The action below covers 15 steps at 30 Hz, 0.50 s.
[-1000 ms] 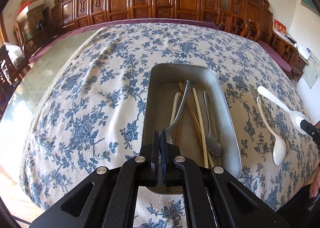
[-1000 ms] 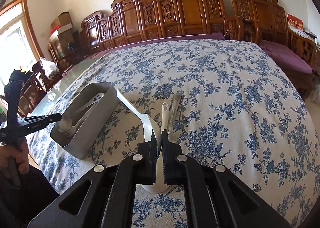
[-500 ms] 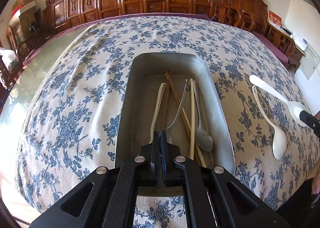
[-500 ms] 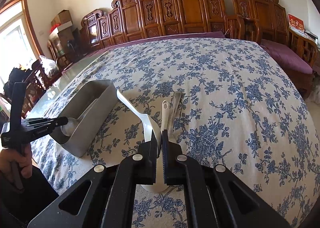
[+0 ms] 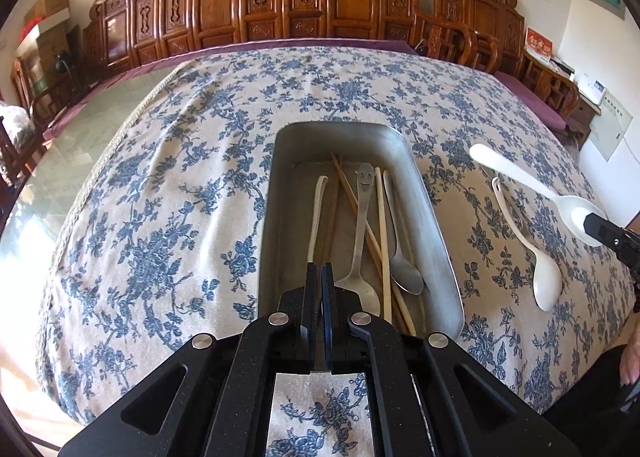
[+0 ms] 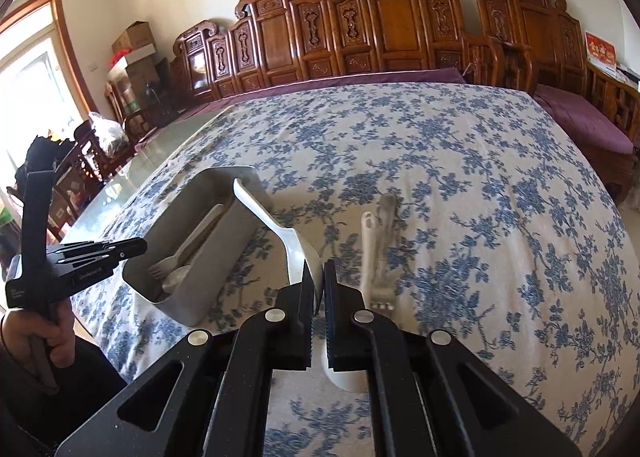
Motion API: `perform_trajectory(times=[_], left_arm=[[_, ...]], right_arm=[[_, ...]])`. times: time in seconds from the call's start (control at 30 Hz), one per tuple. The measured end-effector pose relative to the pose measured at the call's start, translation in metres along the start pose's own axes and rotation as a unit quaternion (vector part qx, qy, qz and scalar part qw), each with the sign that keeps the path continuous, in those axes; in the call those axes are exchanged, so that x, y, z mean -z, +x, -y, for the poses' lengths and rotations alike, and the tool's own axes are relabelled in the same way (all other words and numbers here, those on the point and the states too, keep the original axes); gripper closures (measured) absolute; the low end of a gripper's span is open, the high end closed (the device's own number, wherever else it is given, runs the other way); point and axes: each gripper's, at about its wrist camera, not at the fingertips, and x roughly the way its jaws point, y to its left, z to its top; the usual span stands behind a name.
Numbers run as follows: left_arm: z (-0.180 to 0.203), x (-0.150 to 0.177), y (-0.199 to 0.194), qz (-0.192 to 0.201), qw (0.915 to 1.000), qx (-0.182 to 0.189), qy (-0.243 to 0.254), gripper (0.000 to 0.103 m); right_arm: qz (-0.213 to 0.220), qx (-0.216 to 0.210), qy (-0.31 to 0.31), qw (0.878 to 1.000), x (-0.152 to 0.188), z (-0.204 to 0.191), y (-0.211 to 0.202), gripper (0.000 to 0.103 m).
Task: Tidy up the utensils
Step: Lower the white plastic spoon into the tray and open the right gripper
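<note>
The right tongs (image 6: 319,289) clench a white spoon (image 6: 276,231) by its bowl, lifted off the counter (image 6: 480,217). The left tongs (image 5: 319,289) are clenched empty above the metal tray (image 5: 432,225) of utensils. Another white spoon (image 5: 536,261) lies toward the counter's near edge.

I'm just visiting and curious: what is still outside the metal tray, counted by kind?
White spoons: 2, the held spoon in the jaws of the right gripper and the loose spoon on the tablecloth.
Metal forks: 1, the fork, blurred, beside the loose spoon.
Total: 3
</note>
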Motion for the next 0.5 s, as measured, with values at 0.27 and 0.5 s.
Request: perform_trajectory(times=[0.27, 0.5], left_arm=[[-0.013, 0.000, -0.011, 0.010, 0.9997, 0.020, 0.006, 0.102], [-0.027, -0.002, -0.018, 0.014, 0.9993, 0.035, 0.000, 0.102]], right_arm=[[-0.009, -0.002, -0.008, 1.000, -0.010, -0.036, 0.018, 0.097], [-0.015, 0.007, -0.029, 0.999, -0.024, -0.069, 0.040, 0.097]])
